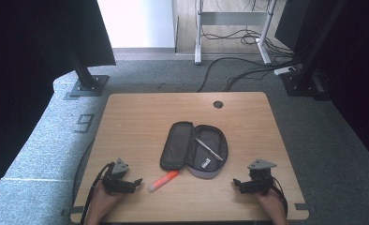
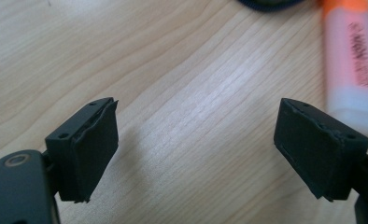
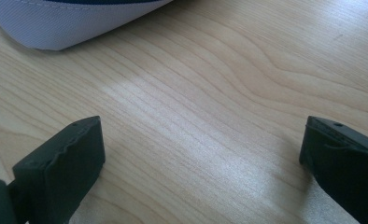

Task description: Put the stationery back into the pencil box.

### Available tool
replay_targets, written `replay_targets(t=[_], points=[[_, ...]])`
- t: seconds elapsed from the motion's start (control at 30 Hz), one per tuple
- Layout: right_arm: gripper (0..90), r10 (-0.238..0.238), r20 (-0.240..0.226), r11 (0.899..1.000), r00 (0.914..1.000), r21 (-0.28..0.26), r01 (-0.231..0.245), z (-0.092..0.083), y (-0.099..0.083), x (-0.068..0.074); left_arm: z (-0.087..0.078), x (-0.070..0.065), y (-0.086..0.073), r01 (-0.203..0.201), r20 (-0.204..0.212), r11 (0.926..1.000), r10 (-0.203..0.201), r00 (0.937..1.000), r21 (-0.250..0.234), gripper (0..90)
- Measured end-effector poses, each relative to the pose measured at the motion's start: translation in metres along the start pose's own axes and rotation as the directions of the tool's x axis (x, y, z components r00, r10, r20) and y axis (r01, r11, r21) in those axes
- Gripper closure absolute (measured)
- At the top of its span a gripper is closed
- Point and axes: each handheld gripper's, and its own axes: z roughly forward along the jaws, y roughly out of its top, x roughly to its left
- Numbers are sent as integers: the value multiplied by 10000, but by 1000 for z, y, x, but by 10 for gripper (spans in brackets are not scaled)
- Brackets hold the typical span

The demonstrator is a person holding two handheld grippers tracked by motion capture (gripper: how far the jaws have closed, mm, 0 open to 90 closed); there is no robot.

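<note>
Left gripper (image 1: 135, 181): at the near left edge of the table, held in the person's left hand (image 1: 103, 199). Its jaws stand wide apart with nothing between them, only bare wood, as the left gripper view (image 2: 196, 140) shows.
Right gripper (image 1: 236, 183): at the near right edge, held in the person's right hand (image 1: 271, 204). Its jaws gape wide over bare wood in the right gripper view (image 3: 203, 158), and they grip nothing.
Highlighter (image 1: 163, 181): an orange marker with a pale cap, lying flat on the table just right of the left gripper and near the pencil case's near end. Its orange end points to the far right, its pale cap to the near left. In the left gripper view (image 2: 352, 65) it lies beyond the right-hand jaw, close to that jaw's tip, not between the jaws.
Pencil case (image 1: 194, 149): a dark case with a pale grey outside, unzipped and spread open in the middle of the table. Its pale grey edge appears at the top of the right gripper view (image 3: 65, 21), well apart from the jaws.
Pen (image 1: 209, 149): a slim silvery pen lying slantwise inside the right half of the open case.
Table (image 1: 140, 112): light wood, with a round dark cable hole (image 1: 218, 104) near its far edge.
</note>
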Motion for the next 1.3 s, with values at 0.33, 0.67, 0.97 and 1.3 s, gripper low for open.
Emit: replay_targets(t=[0.33,0.67,0.97,1.3], points=[[0,0,-1,10000,10000,0,0,0,0,0,-13,-10,13,-180,668,9988,210,9975,-462,160],[0,-2,0,10000,10000,-1,2,0,0,0,-7,-30,29,-584,1381,9964,665,9882,-619,199],[0,-1,0,10000,10000,-1,1,0,0,0,4,-43,34,-917,1733,9940,1007,9797,-592,269],[0,-1,0,10000,10000,-1,1,0,0,0,19,-54,32,-1327,1925,9909,1346,9720,-226,371]])
